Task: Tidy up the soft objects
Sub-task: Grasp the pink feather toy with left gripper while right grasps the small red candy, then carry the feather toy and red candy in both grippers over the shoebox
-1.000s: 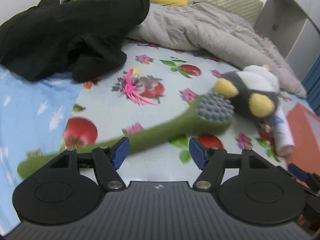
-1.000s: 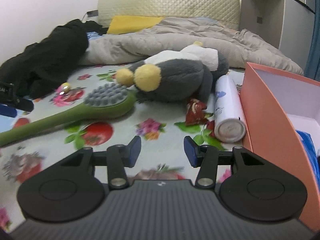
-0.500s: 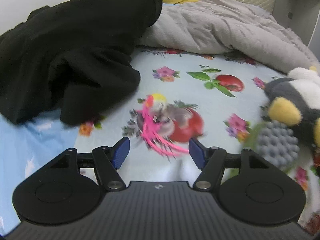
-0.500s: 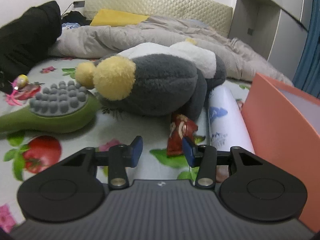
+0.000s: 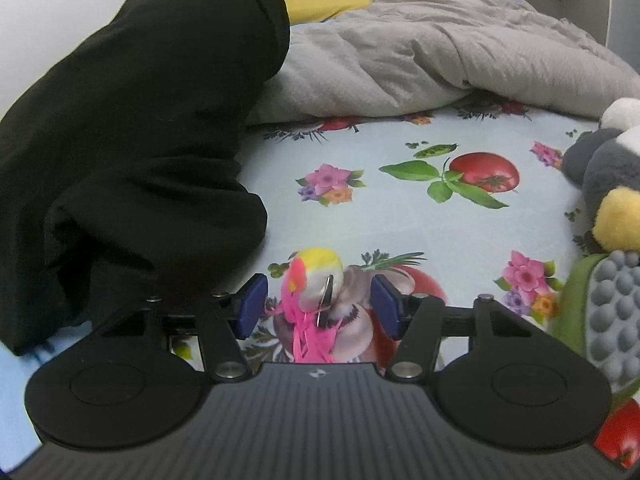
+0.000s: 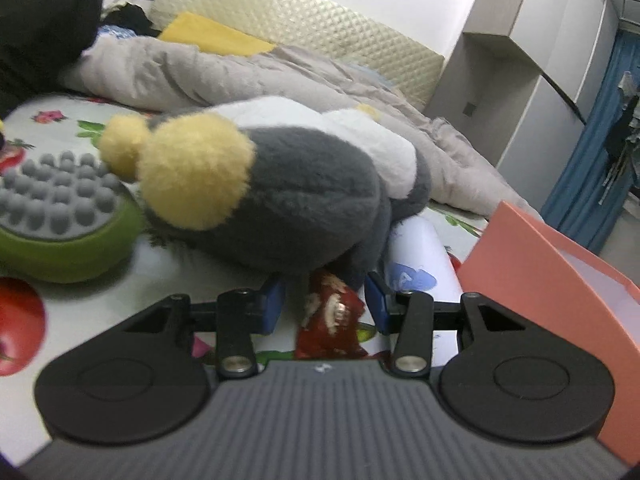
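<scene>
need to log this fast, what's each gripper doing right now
Left gripper: closing around the pink feather toy, pads not yet on it.
Right gripper: open, red snack packet between its fingers, not gripped.

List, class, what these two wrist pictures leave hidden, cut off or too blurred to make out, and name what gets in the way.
- Left wrist view: the lower part of the pink feathered toy is hidden behind the left gripper, whose jaws are closing.
- Left wrist view: the green massage brush is cut by the right edge.
- Right wrist view: the red packet is blurred; its print is unreadable.
- Right wrist view: the plush toy hides the white bottle's far end.
</scene>
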Tool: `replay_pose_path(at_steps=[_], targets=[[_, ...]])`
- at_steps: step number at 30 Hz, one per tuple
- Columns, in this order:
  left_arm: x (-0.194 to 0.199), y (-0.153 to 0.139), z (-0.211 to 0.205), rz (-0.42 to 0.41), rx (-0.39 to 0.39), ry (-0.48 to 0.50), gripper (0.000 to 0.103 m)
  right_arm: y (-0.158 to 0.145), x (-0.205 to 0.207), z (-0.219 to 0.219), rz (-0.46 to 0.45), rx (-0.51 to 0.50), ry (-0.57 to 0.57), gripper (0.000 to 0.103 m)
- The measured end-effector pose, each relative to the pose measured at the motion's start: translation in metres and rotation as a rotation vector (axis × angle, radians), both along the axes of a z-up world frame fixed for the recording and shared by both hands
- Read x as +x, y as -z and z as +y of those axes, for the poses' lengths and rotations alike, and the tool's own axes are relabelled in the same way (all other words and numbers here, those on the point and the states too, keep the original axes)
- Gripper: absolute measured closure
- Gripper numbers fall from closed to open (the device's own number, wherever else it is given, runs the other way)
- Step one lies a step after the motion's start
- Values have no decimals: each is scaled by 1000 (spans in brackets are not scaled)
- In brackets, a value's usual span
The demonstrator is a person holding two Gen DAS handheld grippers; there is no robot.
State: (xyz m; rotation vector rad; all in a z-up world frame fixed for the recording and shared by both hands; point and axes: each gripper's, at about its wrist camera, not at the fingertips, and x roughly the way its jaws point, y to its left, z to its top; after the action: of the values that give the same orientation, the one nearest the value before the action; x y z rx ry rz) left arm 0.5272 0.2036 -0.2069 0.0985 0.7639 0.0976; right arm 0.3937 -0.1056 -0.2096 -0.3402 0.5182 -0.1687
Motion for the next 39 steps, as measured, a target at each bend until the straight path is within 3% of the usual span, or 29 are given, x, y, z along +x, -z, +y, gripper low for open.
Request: replay_pose_path(at_steps=[4,9,10,15,21,39], targets=[[7,5,4,0,-15,-1,48,4,7,-5,62,34,5,57],[12,5,9,6,-34,-10,69,6,11,-10,88,66,15,60],[11,4,10,9,-39,-9,69,6,11,-11,89,69,22,66],[3,0,8,9,-16,-13,69,-1,7,-18,108,137,12,68],[-20,-16,5,8,-67,-36,69,-16,-6,-21,123,200,-10,69],[-149,-88,-74,7,-138,71,69,-85,-92,-42,128,391,-81,70]])
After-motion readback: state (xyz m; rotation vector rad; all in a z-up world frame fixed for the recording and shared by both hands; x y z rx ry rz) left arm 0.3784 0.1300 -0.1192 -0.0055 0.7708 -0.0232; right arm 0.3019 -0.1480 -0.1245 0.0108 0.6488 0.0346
